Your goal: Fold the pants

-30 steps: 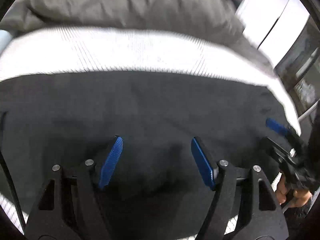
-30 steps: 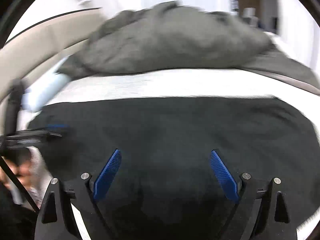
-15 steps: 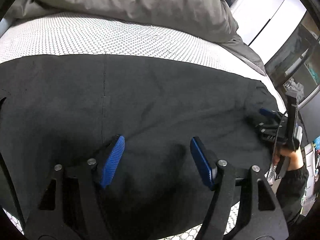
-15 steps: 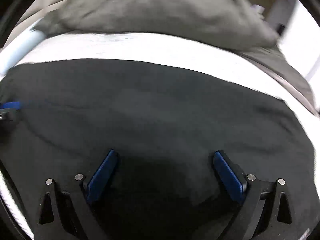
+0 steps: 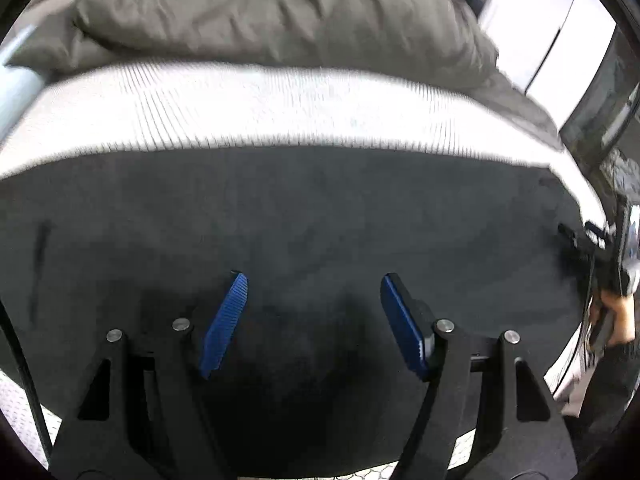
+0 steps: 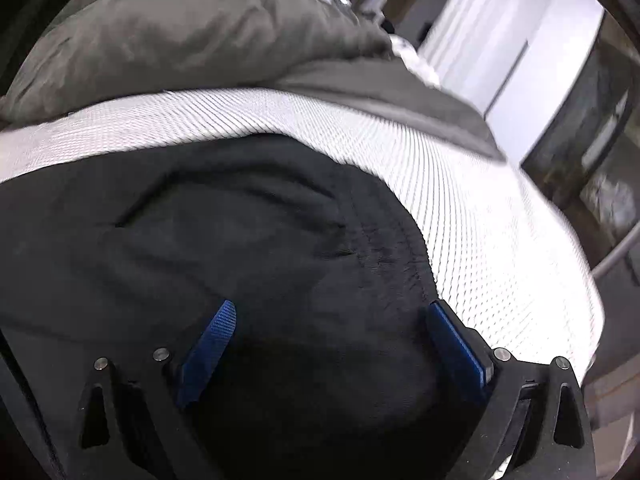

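The black pants (image 5: pixel 304 216) lie spread flat across the white mesh bed (image 5: pixel 248 108), with a grey duvet (image 5: pixel 272 12) heaped beyond them. The left claw (image 5: pixel 312 320) hovers low over the middle of the cloth, its blue pads spread wide with nothing between them. The right claw (image 6: pixel 332 344) is likewise spread and empty, poised over the pants (image 6: pixel 224 248) at what looks like the gathered waistband end; the puckered band runs just ahead of its right-hand pad, and bare bed (image 6: pixel 500 240) shows past that. In the left view the right claw (image 5: pixel 600 248) appears far off to the right of the left claw, at the cloth's edge.

To my eye the step is taking hold for the next fold. It would go best if each claw came down on an edge rather than mid-fabric, pinching both layers together so the under layer does not lag. The ridge ahead of the right claw, slightly to its left, wants smoothing first, and the two claws should lift evenly so the crease runs straight.
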{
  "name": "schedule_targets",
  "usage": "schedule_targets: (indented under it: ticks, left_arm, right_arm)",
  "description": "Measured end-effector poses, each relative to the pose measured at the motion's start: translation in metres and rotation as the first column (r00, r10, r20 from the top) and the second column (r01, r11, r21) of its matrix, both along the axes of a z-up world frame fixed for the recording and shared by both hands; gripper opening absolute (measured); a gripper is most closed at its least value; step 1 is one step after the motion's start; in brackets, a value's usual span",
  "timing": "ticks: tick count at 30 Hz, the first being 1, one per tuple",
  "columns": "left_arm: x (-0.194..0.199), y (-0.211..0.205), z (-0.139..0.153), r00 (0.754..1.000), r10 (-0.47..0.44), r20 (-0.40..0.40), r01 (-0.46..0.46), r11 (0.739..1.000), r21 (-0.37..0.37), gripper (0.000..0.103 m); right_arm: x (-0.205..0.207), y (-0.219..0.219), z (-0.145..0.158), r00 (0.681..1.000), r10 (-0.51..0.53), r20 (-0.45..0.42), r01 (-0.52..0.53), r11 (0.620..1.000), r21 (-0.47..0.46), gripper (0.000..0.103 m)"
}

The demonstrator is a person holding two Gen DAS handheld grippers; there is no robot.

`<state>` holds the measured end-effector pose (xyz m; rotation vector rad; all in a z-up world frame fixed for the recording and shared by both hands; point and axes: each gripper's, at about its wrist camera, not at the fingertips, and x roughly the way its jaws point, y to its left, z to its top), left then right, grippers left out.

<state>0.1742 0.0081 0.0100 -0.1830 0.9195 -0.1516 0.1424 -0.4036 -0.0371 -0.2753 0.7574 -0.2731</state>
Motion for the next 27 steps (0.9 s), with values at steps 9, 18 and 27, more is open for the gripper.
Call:
schedule_targets:
  ticks: [9,18,27]
  left_arm:
    - [0.071,0.002,-0.028,0.988,0.103,-0.117,-0.105,0.994,-0.016,0.073]
    - [0.082,0.011,-0.039,0.988,0.089,-0.126,-0.097,0.994,-0.059,0.073]
    - [0.082,-0.003,-0.043,0.994,0.053,-0.1,-0.046,0.997,0.067,0.074]
  right_arm:
    - [0.027,0.152,0.005,0.867,0.498,-0.018,-0.452,0.8,0.394,0.099]
    - [0.077,0.163,-0.03,0.873,0.451,-0.188,-0.401,0.88,0.253,0.099]
    - [0.075,-0.014,-0.012,0.998,-0.015,-0.068,0.029,0.977,0.213,0.098]
